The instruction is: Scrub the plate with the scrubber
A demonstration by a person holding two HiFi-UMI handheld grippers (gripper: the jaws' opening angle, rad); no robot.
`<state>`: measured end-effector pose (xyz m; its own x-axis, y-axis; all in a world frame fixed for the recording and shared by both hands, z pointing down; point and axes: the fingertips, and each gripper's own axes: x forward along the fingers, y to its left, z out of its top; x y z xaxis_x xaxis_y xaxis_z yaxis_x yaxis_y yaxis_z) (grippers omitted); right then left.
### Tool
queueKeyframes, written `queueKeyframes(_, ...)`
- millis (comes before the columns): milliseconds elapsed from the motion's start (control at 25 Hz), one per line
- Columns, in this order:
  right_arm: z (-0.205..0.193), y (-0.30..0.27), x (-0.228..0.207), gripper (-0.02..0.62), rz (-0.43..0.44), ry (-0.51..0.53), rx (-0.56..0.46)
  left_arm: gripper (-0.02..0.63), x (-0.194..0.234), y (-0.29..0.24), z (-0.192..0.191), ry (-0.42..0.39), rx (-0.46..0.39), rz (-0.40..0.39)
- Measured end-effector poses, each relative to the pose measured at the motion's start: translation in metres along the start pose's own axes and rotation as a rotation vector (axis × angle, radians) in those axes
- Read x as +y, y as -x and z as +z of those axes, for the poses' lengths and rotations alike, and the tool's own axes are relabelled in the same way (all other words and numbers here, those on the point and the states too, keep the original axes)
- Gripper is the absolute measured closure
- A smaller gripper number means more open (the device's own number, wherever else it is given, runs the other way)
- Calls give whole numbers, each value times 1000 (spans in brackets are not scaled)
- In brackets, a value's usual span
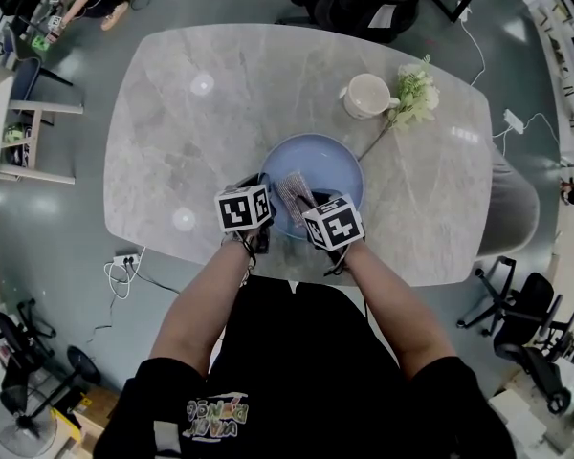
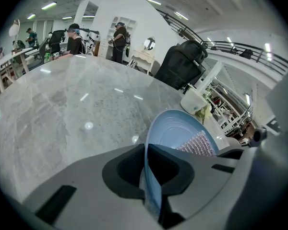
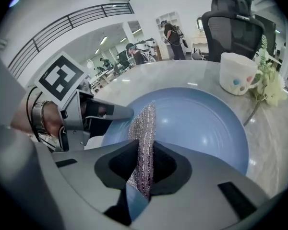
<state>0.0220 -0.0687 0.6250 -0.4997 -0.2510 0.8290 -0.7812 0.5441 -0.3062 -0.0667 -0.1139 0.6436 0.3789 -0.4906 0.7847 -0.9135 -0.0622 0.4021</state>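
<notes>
On the table (image 1: 191,142) stand 1 blue plate (image 1: 333,163), 1 mug (image 1: 366,95) and 1 flower sprig (image 1: 416,96), the mug and sprig beyond the plate's far rim. Of the 2 grippers, the left gripper (image 2: 146,169) has its jaws pinched onto the plate's near left rim, at the table's near edge. The right gripper (image 3: 142,169) is clamped on the 1 silvery mesh scrubber (image 3: 145,128), which reaches over the plate's near inner face.
</notes>
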Motion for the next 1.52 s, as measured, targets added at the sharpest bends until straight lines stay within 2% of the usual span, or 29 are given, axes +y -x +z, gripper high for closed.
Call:
queueKeyframes(200, 16, -9, 1, 522, -13, 26, -12, 569, -1, -1, -1, -4, 9, -12)
queueKeyframes(560, 28, -22, -22, 518, -120, 119, 48, 571, 0, -3, -1, -5, 11, -32)
queueKeyframes(1040, 38, 4, -94, 520, -309, 143, 61, 571, 2, -1, -2, 5, 11, -30)
queueKeyframes(1280, 41, 16, -117, 522, -420, 258, 90, 571, 1, -3, -2, 3, 12, -27)
queueKeyframes(1520, 45, 25, -128, 522, -491, 361, 103, 571, 0, -4, -2, 3, 11, -28)
